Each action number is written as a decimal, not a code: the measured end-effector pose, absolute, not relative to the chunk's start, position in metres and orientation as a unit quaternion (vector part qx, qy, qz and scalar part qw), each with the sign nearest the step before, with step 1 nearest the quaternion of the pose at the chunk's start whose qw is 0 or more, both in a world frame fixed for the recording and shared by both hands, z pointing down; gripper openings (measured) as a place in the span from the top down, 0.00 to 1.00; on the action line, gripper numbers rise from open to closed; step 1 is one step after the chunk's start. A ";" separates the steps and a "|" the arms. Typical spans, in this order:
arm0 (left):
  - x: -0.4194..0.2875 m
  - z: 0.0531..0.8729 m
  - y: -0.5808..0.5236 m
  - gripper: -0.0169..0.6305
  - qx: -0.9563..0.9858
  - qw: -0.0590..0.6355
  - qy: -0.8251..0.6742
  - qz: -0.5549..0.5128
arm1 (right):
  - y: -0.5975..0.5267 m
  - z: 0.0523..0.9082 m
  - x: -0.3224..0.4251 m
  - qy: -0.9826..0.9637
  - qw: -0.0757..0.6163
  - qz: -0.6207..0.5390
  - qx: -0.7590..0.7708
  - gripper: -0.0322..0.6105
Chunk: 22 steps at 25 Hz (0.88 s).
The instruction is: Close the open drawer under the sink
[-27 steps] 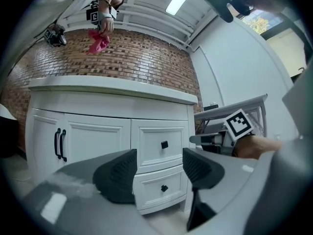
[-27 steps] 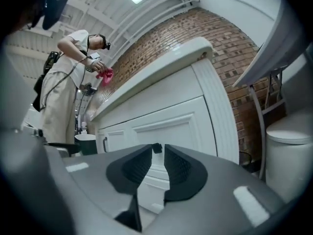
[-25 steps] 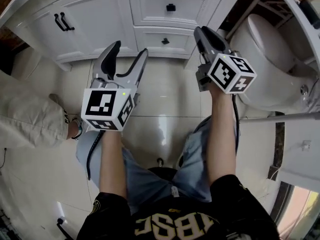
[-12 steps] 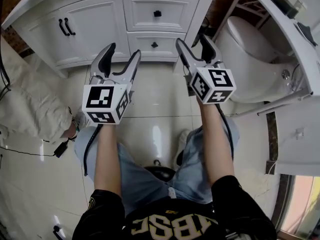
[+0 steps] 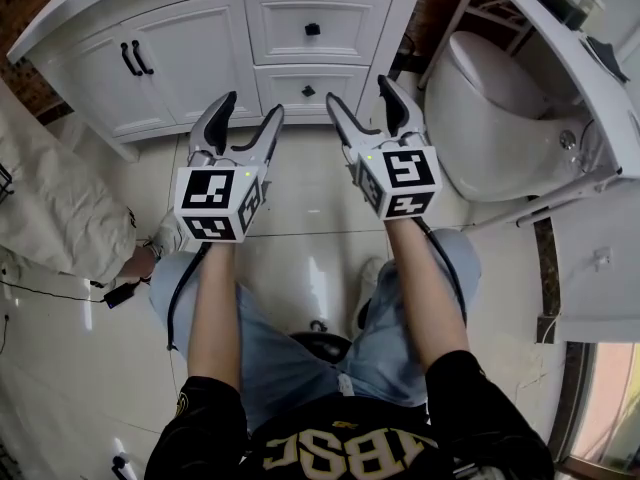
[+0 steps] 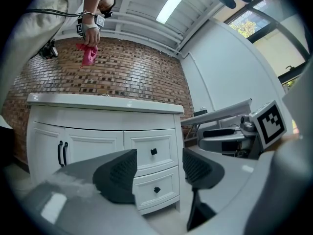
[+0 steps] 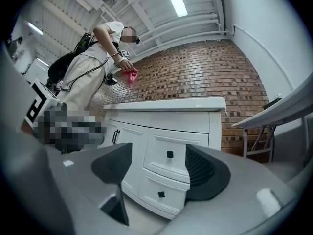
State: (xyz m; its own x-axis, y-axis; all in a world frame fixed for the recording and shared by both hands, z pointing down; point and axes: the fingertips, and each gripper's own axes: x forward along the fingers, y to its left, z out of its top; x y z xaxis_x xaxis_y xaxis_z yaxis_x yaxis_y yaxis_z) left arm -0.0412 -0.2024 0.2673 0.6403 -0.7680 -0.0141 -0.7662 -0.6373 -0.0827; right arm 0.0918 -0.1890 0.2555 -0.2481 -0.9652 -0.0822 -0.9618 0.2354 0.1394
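The white vanity has two drawers with black knobs, the upper drawer [image 5: 285,13] and the lower drawer [image 5: 283,88]. Both sit flush with the cabinet front, as the left gripper view [image 6: 164,180] and right gripper view [image 7: 146,187] also show for the lower drawer. My left gripper [image 5: 242,120] is held level in front of the vanity, open and empty. My right gripper [image 5: 360,108] is beside it, a short way back from the lower drawer. Its jaws are opening with nothing between them.
Cabinet doors with black handles [image 5: 170,53] are left of the drawers. A toilet [image 5: 500,118] and a white folding table [image 5: 560,63] stand at the right. A person in beige [image 5: 60,208] stands at the left. I sit over glossy floor tiles [image 5: 300,198].
My right gripper has drawn back from the lower drawer, moved left, rolled, and gone from shut to open. My left gripper shifted slightly and stayed open.
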 end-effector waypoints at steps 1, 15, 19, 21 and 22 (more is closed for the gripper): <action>-0.041 0.267 -0.204 0.52 -0.905 0.039 0.424 -0.009 | -0.190 0.257 0.090 -0.787 0.012 -0.081 0.611 0.43; -0.038 0.278 -0.213 0.52 -0.905 0.027 0.425 -0.017 | -0.204 0.269 0.094 -0.789 0.005 -0.061 0.611 0.44; -0.033 0.279 -0.213 0.52 -0.906 0.028 0.422 -0.020 | -0.205 0.271 0.092 -0.792 0.010 -0.064 0.606 0.44; -0.032 0.280 -0.213 0.52 -0.906 0.028 0.422 -0.021 | -0.205 0.271 0.093 -0.792 0.011 -0.065 0.606 0.44; -0.031 0.279 -0.214 0.52 -0.906 0.028 0.423 -0.021 | -0.205 0.271 0.094 -0.792 0.012 -0.065 0.607 0.44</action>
